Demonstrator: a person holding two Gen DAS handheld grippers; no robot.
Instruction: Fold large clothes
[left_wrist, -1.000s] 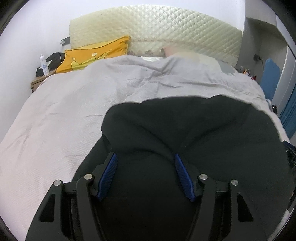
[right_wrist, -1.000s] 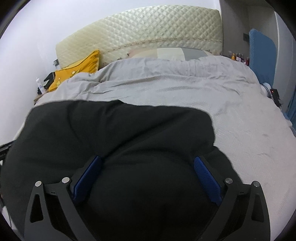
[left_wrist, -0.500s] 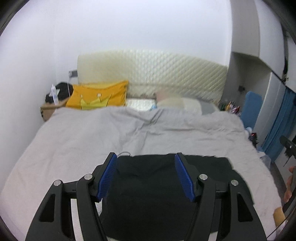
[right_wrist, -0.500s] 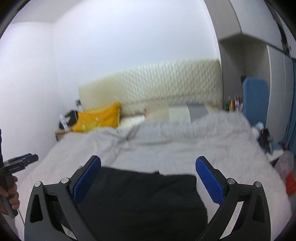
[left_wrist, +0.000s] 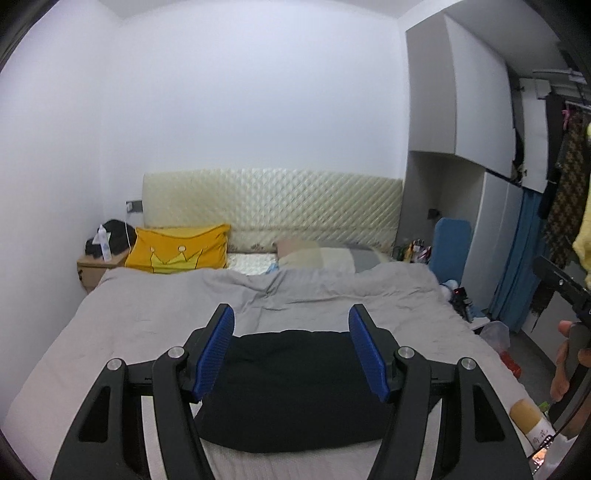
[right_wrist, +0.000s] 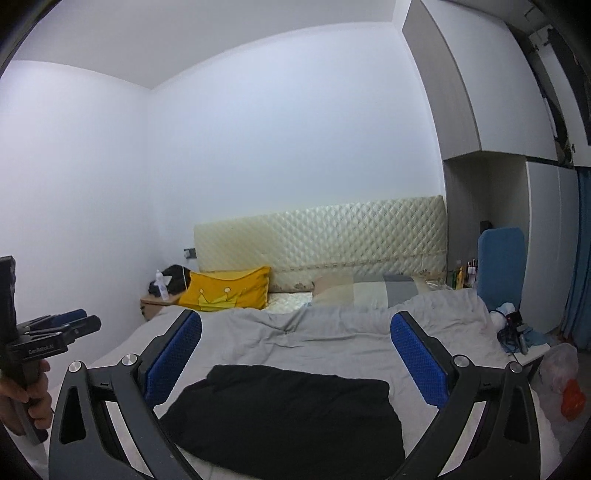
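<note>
A black garment (left_wrist: 291, 387) lies folded into a compact rectangle on the grey bedspread (left_wrist: 155, 317) near the bed's front. It also shows in the right wrist view (right_wrist: 291, 410). My left gripper (left_wrist: 291, 350) is open and empty, raised above and behind the garment. My right gripper (right_wrist: 295, 354) is open and empty, also raised well clear of it. The left gripper's body (right_wrist: 51, 332) shows at the left edge of the right wrist view, held in a hand.
A yellow crown pillow (left_wrist: 177, 249) and a patchwork pillow (left_wrist: 325, 254) lie by the quilted headboard (left_wrist: 269, 199). A nightstand with a bottle (left_wrist: 96, 258) stands left. A blue board (left_wrist: 452, 247), wardrobe, bags and a tube (left_wrist: 532, 424) crowd the right side.
Both grippers have pulled up and back from the black garment, which filled the views a second ago. The garment now lies free on the bed, folded small.
</note>
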